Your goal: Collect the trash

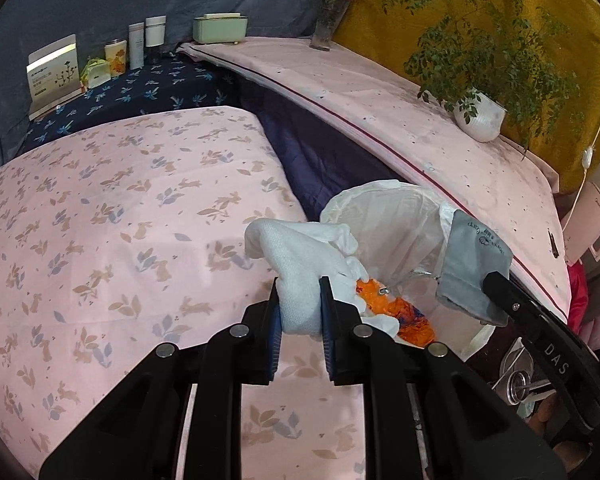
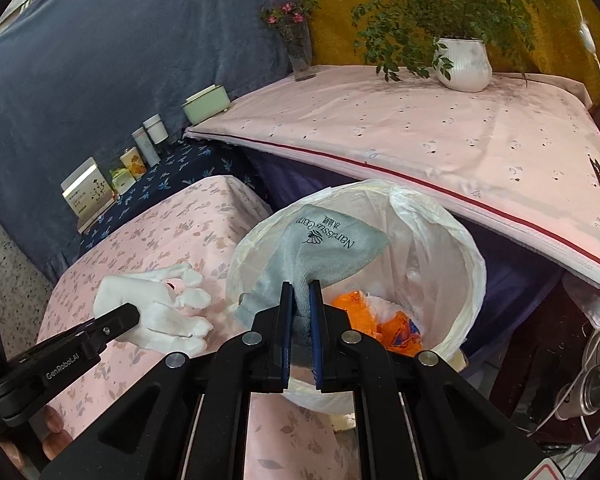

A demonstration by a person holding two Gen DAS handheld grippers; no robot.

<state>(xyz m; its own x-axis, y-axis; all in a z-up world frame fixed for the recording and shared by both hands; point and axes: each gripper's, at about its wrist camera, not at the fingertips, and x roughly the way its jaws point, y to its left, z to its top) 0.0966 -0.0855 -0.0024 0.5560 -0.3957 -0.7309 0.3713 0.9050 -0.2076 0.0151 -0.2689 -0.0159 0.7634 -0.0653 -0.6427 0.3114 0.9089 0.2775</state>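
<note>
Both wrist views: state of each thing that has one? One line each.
Left gripper: shut on white glove, carried at the bin's rim.
Right gripper: shut on grey cloth, hanging over the bin.
Bin: open, bag-lined, orange trash inside.
Green box: lid on.
Vase: upright, holds flowers.
Plant pot: upright.

Bin (image 2: 440, 240) bottom hidden under grey cloth (image 2: 320, 240); box (image 1: 54, 70) print at 10 o'clock too small; metal object (image 2: 596, 388) at 4 o'clock cut off.
</note>
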